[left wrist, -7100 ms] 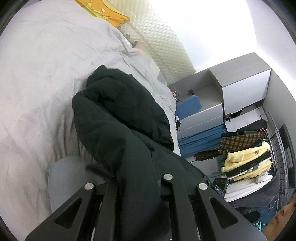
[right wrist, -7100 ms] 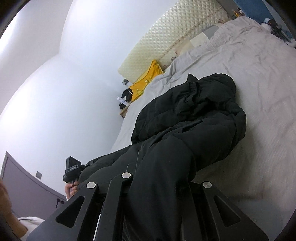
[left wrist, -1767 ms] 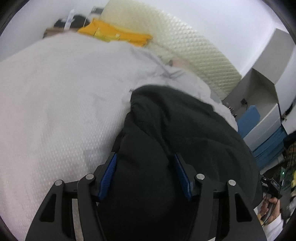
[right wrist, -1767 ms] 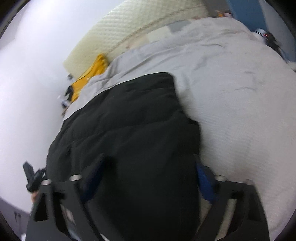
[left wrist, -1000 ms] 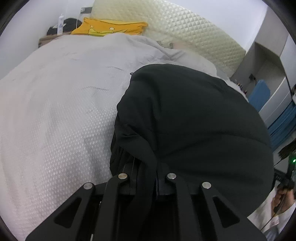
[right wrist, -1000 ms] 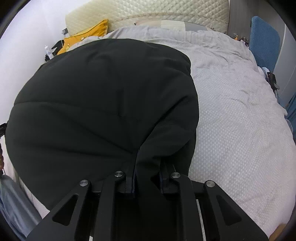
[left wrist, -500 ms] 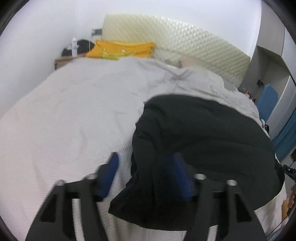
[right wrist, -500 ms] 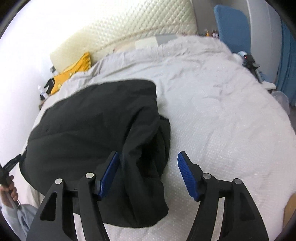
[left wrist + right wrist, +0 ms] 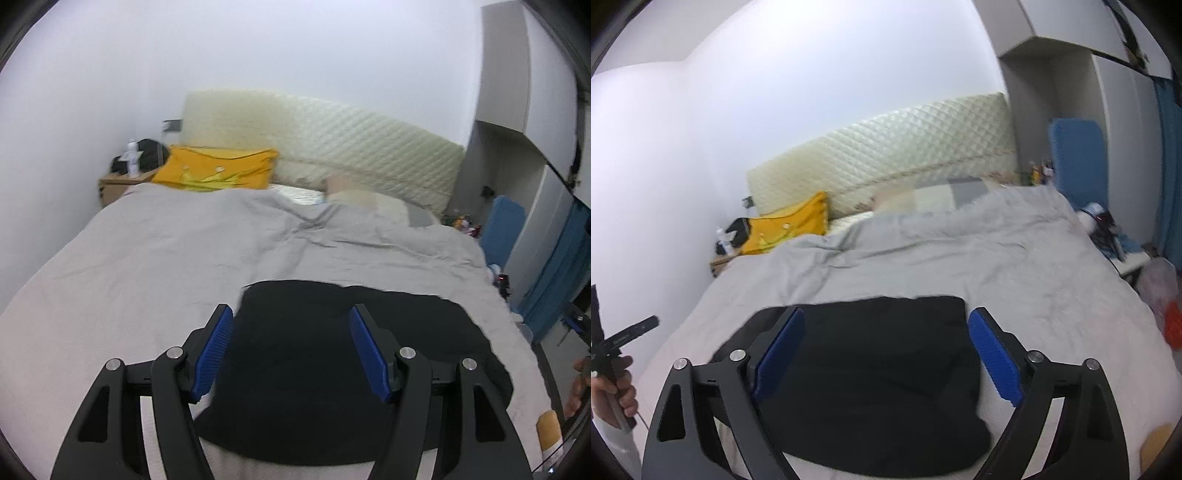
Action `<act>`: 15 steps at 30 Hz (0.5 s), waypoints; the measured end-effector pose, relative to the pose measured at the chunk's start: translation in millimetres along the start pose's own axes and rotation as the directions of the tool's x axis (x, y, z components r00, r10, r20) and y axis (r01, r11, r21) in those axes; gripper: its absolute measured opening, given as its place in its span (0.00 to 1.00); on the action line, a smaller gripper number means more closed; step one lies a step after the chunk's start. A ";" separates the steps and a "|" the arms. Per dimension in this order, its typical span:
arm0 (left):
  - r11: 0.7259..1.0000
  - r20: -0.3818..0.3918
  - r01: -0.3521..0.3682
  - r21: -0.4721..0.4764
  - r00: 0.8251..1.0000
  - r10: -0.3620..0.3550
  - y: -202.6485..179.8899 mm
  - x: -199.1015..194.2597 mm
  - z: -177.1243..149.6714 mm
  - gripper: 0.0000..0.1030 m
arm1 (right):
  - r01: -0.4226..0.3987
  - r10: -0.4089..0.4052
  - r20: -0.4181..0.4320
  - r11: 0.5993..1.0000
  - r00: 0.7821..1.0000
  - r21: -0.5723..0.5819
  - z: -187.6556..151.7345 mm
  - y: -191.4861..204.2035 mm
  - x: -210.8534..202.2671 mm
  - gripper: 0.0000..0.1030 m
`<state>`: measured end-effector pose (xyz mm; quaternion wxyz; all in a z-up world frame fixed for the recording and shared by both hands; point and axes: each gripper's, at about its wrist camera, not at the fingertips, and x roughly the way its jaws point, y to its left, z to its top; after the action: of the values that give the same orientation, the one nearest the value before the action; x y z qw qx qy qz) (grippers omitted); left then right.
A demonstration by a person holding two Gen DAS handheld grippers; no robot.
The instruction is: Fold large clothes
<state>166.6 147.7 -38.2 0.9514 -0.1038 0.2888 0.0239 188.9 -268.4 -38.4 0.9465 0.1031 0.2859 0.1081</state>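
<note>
A black padded jacket (image 9: 332, 369) lies folded into a compact block at the near edge of the bed; it also shows in the right wrist view (image 9: 879, 376). My left gripper (image 9: 291, 347) is open and empty, raised above the jacket's left part. My right gripper (image 9: 886, 354) is open and empty, raised above the jacket's right part. Neither gripper touches the cloth.
The bed's grey cover (image 9: 166, 266) stretches back to a cream quilted headboard (image 9: 332, 147). A yellow pillow (image 9: 218, 168) lies at the head by a wooden nightstand (image 9: 118, 184). A blue board (image 9: 1075, 155) and wardrobe (image 9: 1126, 129) stand right.
Both grippers let go of the jacket, opened, and drew back and up. The jacket, lifted a second ago, now lies folded flat on the bed.
</note>
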 end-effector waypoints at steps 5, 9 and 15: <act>0.997 -0.048 0.017 0.073 0.999 -0.013 -48.1 79.1 -8.6 0.64 | 0.026 -0.036 -0.129 0.997 0.991 -0.078 -20.6 27.0 100.9 0.89; 0.993 -0.094 -0.010 0.120 0.995 0.021 -74.8 149.5 -25.5 0.64 | 0.025 -0.038 -0.230 0.998 0.972 -0.055 -50.2 31.8 170.8 0.89; 0.983 -0.174 -0.046 0.178 0.982 0.077 -85.4 226.6 -58.9 0.65 | 0.070 -0.090 -0.216 0.993 0.972 -0.098 -75.5 28.4 217.4 0.95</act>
<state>332.1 48.5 -195.9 0.9257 -0.0134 0.3776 0.0187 319.0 -173.9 -205.5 0.9163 0.0362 0.3877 0.0934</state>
